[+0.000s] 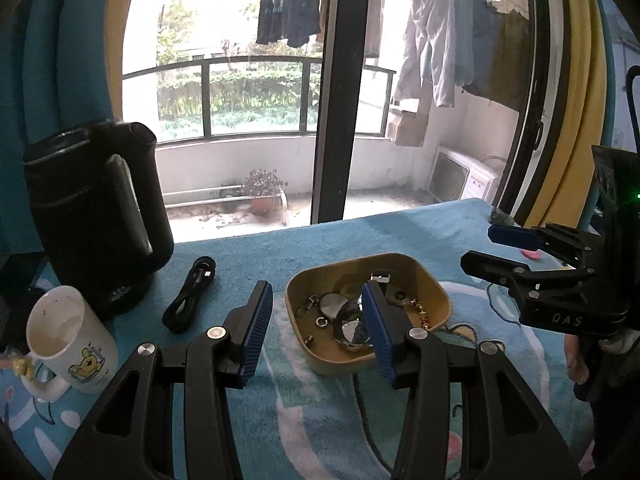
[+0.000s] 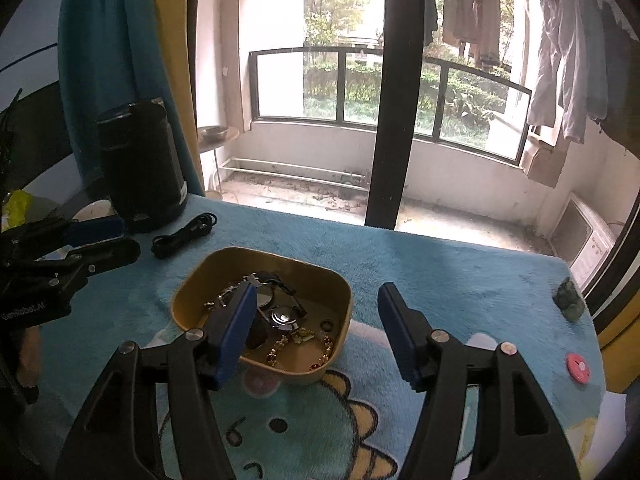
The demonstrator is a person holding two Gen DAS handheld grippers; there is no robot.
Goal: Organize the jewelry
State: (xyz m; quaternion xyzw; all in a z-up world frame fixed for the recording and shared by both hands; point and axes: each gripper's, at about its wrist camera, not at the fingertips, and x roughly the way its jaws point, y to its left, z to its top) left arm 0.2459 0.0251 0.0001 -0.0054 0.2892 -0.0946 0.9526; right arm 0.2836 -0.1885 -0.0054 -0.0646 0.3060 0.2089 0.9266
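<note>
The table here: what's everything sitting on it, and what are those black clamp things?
Tray: one, tan, mid-table, holding watches and chains.
Kettle: one, black, back left.
Mug: one, white with cartoon, beside kettle.
Cable: one, black, coiled, between kettle and tray.
Blanket: one, blue cartoon print, covering table.
Pink disc: one, right edge.
Green lump: one, right edge.
Left gripper: black, blue pads, open, empty.
Right gripper: same, open, empty.

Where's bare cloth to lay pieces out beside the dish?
Free: blue plush cloth right of the tan square dish, up to the pink round disc. Crowded: left, with the black cable, black kettle and white mug.
</note>
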